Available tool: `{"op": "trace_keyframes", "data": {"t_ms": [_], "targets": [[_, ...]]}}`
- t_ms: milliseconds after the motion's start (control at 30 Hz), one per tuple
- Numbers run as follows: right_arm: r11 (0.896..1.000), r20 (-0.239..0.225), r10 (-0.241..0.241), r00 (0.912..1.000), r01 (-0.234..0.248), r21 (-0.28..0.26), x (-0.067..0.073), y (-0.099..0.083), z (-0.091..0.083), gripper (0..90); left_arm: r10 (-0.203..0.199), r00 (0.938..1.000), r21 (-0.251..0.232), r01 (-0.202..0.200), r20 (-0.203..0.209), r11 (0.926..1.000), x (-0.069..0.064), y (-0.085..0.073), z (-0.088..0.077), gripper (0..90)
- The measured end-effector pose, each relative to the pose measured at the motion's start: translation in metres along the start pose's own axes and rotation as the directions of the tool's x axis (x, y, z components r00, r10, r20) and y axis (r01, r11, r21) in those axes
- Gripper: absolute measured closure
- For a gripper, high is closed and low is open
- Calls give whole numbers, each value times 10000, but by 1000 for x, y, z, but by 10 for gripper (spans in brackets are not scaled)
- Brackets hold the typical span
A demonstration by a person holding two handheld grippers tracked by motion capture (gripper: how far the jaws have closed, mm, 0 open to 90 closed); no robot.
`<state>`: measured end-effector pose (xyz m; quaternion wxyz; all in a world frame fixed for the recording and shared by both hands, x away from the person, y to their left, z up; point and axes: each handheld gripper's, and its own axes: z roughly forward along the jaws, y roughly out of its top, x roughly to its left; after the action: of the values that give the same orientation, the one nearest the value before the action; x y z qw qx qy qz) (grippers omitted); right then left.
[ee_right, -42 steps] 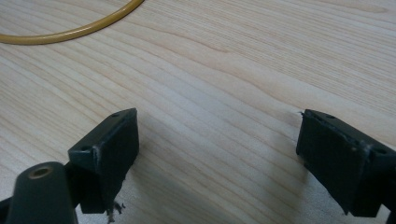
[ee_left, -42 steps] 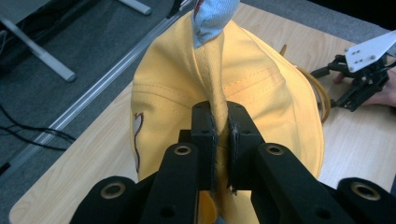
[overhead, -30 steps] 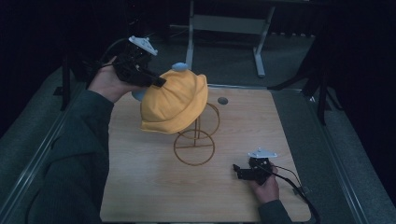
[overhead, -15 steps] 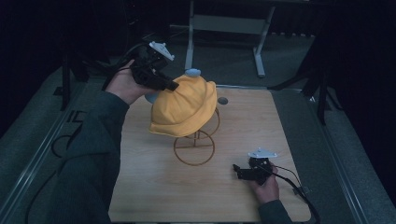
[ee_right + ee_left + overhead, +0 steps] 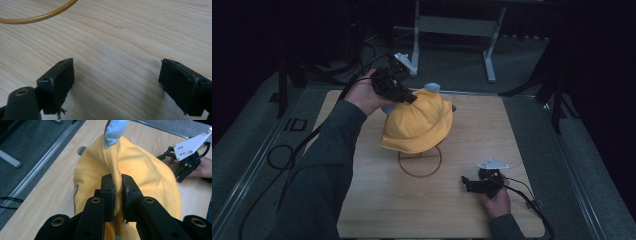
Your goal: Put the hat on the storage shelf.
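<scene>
two grippers at work: left gripper (image 5: 116,195) pinches fold of yellow fabric hat (image 5: 418,125) draped over thin wire ring stand (image 5: 419,161); right gripper (image 5: 117,82) rests agape on light wooden table (image 5: 512,145). risk: tugging hat could topple stand.

From my remote station I see a grey metal frame stand (image 5: 454,25) on the grey floor (image 5: 592,165) beyond the wooden table (image 5: 377,200), with a black cable loop (image 5: 279,157) lying well outside the left gripper (image 5: 409,99).

The hat (image 5: 418,125) sits on the wire stand (image 5: 420,161) mid-table, right gripper (image 5: 467,183) to its right.
</scene>
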<state>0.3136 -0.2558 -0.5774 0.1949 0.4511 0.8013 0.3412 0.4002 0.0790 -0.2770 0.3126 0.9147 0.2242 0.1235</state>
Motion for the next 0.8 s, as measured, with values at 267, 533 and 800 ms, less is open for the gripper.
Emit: {"op": "trace_keyframes", "data": {"t_ms": [267,533,800], "targets": [[10000,-12,3,10000,-3,0,0,0,0,129,153,9998,47,-153,162,9999,-8,4,15,776],[10000,-11,3,10000,-3,1,0,0,0,129,401,9988,46,-403,274,9992,-16,5,25,755],[10000,-14,2,10000,-2,-2,0,0,0,129,183,9997,265,-186,140,9995,-15,5,28,579]]}}
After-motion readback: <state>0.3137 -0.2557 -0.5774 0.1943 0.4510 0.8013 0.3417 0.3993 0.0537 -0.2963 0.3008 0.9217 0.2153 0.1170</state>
